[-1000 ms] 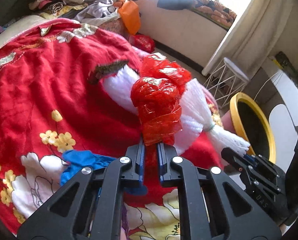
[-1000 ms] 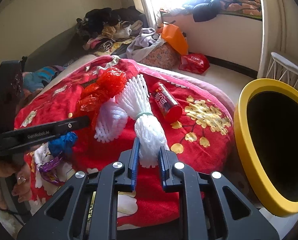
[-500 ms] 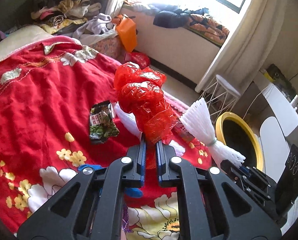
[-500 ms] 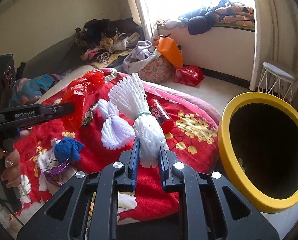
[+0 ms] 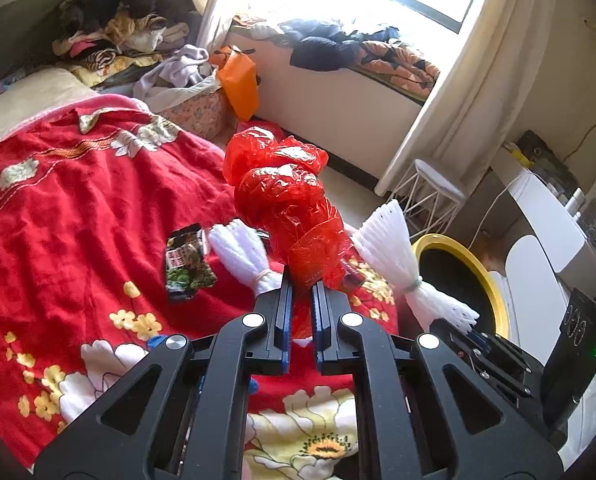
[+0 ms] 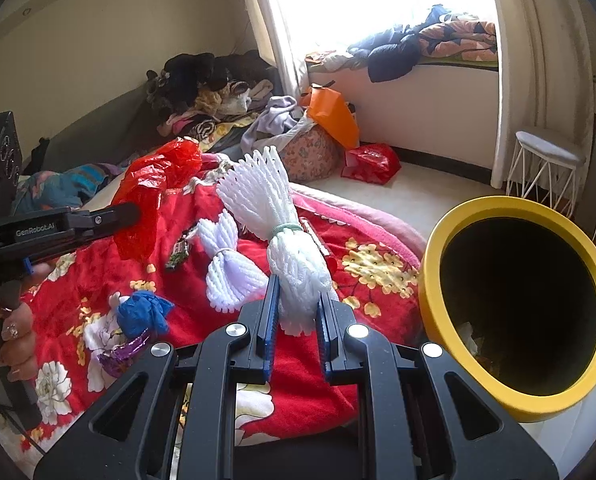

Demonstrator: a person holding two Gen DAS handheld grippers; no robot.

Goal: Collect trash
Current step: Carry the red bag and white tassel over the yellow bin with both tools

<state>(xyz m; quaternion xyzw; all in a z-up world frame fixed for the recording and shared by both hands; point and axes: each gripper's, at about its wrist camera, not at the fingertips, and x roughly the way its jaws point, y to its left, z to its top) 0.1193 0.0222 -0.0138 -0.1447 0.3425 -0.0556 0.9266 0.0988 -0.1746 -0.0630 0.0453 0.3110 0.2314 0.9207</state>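
The one legend that is reading clearly is "GenRobot.AI", in pale letters along the black side of the left gripper (image 6: 132, 212) as it is showing in the right wrist view. The snack packet (image 5: 187, 266) lying on the bed's red blanket (image 5: 78, 208) is carrying printed characters, but they are showing too small and blurred to read. The red can (image 6: 314, 236) behind the white foam bundle is mostly hidden, its print unreadable.
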